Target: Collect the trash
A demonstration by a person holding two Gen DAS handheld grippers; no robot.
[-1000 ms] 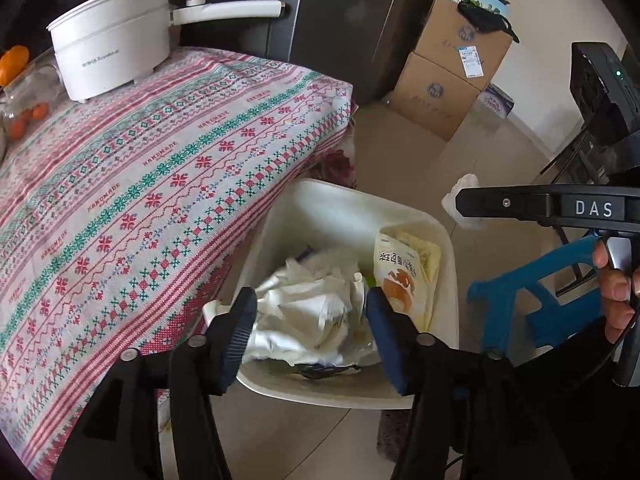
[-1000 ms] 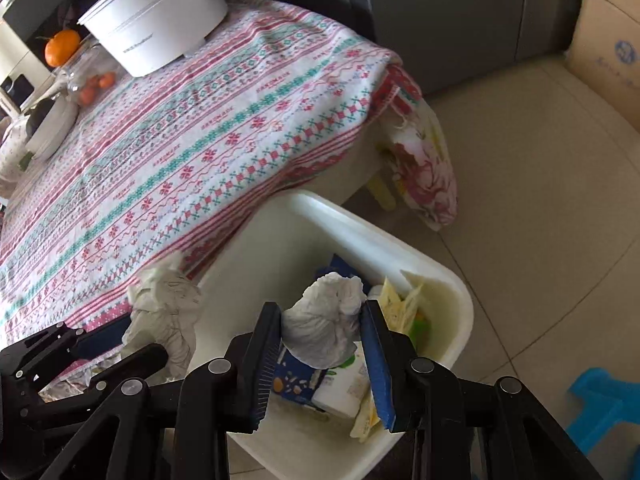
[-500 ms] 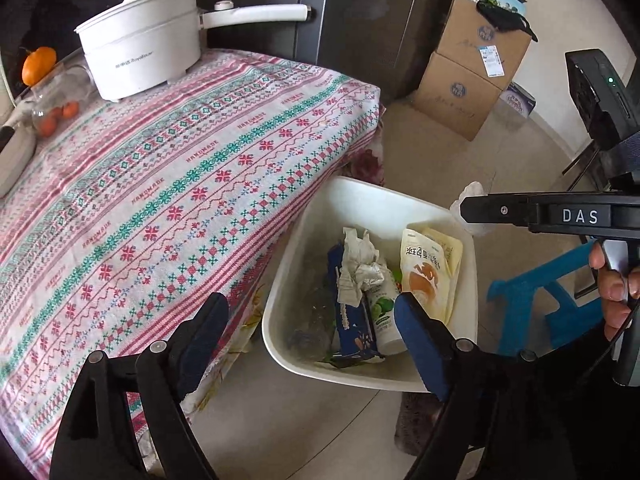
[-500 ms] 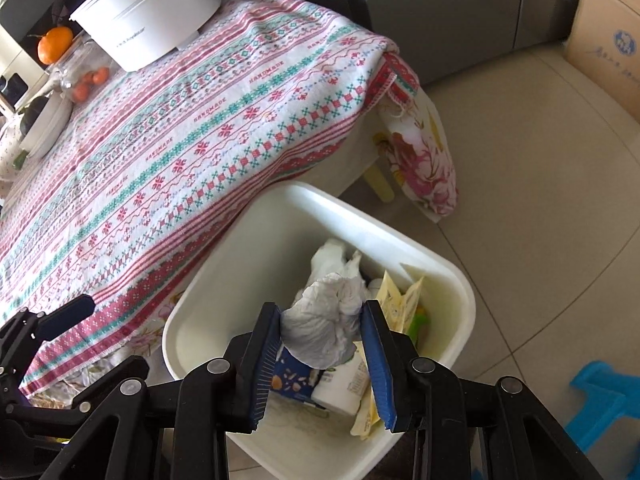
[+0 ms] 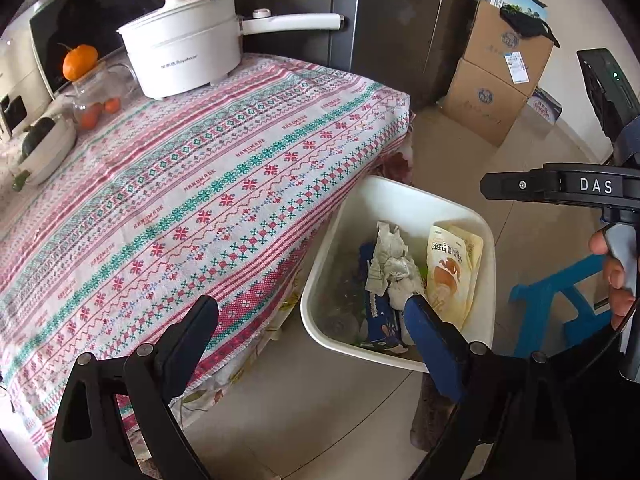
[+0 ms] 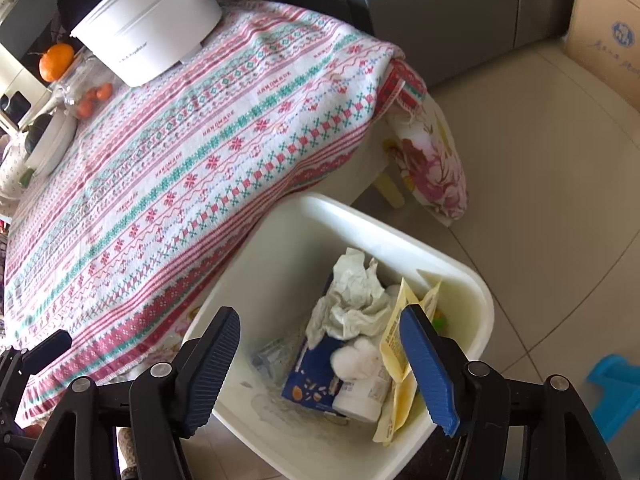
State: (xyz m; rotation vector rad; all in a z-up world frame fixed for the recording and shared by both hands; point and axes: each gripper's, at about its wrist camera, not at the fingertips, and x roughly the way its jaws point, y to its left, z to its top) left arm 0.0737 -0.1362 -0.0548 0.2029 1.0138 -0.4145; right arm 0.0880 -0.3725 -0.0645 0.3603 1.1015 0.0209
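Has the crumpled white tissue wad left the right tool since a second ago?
Yes. The crumpled white tissue wad dropped from between the just-opened right tool pads into the white plastic bin.

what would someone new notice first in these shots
The white bin on the floor by the table corner, holding crumpled tissues, a yellow pouch and a blue carton. Then the red and green patterned tablecloth, with a white pot at its far end.
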